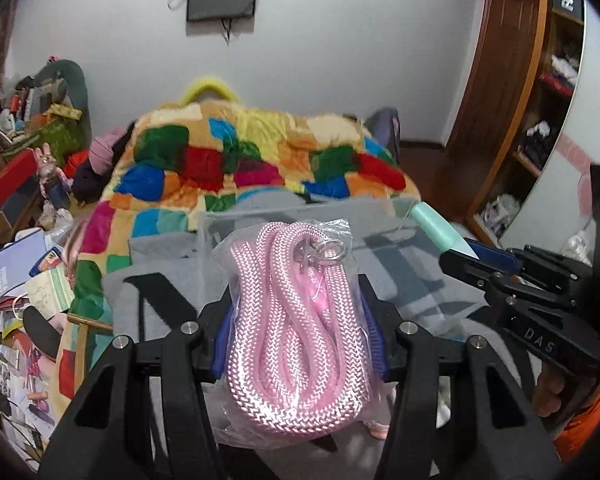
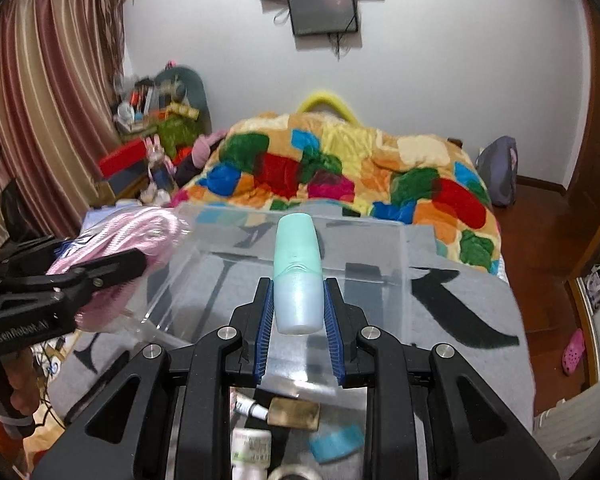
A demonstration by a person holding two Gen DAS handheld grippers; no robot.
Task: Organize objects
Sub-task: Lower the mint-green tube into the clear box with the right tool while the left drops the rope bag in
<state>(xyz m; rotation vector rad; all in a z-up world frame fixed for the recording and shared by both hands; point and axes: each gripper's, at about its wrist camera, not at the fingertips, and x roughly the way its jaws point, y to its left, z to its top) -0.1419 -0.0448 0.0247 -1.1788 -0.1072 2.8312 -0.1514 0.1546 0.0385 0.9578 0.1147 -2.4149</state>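
Note:
My left gripper (image 1: 296, 336) is shut on a clear bag of coiled pink rope (image 1: 296, 320) and holds it up over the bed. The bag also shows at the left of the right wrist view (image 2: 140, 232). My right gripper (image 2: 298, 312) is shut on a mint-green and pale blue bottle (image 2: 298, 276), held above a clear plastic box (image 2: 400, 248) that rests on a grey blanket (image 2: 460, 296). The bottle tip and right gripper show at the right of the left wrist view (image 1: 440, 232).
Small items lie below my right gripper: a white tube (image 2: 252, 408), a tan block (image 2: 294, 412), a blue piece (image 2: 336, 444). A colourful patchwork quilt (image 1: 260, 152) covers the bed. Cluttered shelves (image 1: 32, 120) stand left, a wooden wardrobe (image 1: 500, 80) right.

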